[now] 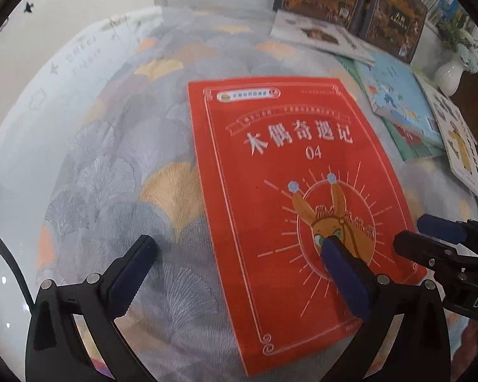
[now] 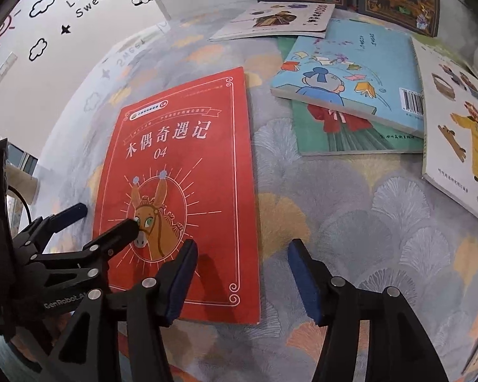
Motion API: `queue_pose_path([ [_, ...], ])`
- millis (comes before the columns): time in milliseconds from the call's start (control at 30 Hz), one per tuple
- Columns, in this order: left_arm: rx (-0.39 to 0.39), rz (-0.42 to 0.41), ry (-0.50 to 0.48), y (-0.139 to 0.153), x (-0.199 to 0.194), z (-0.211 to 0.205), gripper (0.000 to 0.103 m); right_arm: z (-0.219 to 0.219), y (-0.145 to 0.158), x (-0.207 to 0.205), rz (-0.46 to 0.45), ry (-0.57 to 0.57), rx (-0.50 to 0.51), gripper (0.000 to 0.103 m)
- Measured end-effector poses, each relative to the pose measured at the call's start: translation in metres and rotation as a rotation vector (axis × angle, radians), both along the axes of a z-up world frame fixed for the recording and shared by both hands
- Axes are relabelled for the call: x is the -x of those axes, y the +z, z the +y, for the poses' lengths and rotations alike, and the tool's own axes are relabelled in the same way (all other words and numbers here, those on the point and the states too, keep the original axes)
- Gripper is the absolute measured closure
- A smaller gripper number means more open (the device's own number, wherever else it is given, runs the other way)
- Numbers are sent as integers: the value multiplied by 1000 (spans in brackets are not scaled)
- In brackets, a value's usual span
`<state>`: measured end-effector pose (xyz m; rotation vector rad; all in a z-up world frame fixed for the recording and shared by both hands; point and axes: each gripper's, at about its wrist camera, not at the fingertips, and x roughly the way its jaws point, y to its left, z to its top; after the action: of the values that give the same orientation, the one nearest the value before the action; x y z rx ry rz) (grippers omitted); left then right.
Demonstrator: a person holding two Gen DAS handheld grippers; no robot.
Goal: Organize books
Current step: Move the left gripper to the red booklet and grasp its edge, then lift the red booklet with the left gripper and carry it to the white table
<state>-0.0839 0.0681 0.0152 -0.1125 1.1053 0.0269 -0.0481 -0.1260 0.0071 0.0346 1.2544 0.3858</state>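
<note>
Both tongs stood apart, clamping nothing: left tongs (image 1: 239,248) straddled the red book's (image 1: 290,197) left edge, right tongs (image 2: 242,254) its right edge, likely to square it. Other books (image 2: 344,95) lay beyond, unsorted.

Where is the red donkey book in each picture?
Left wrist: the red donkey book fills the centre, reaching the bottom right.
Right wrist: it lies left of centre.
Shared landmark: the light blue book, at the upper right in both.
</note>
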Motion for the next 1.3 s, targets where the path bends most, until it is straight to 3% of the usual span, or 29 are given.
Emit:
queue_pose_path([
  [133, -4, -91, -33, -2, 12, 0, 0, -2, 0, 2, -22, 3, -10, 48],
  [333, 44, -31, -36, 2, 10, 8, 2, -12, 2, 5, -37, -46, -27, 66],
  [533, 238, -40, -95, 10, 11, 13, 26, -7, 2, 9, -16, -35, -93, 72],
  [633, 289, -25, -93, 10, 7, 20, 35, -4, 1, 7, -17, -44, -112, 72],
  [733, 329, -16, -75, 9, 3, 30, 51, -12, -2, 5, 3, -73, -172, 72],
  [833, 284, 16, -85, 6, 2, 31, 68, -17, -2, 10, 8, -88, -162, 79],
  [967, 168, 50, -128, 8, 3, 13, 69, -8, 0, 23, -20, -58, -93, 79],
  [1033, 152, 48, -119, 8, 2, 10, 69, -4, 0, 26, -34, -48, -79, 79],
  [1133, 283, 30, -71, 11, 1, 25, 69, -15, -1, 21, -7, -76, -141, 79],
  [1267, 614, -51, -23, 26, 0, 55, 69, -36, -9, 13, 62, -143, -285, 79],
  [1300, 638, -54, -25, 27, -3, 54, 69, -39, -10, 12, 72, -154, -307, 79],
])
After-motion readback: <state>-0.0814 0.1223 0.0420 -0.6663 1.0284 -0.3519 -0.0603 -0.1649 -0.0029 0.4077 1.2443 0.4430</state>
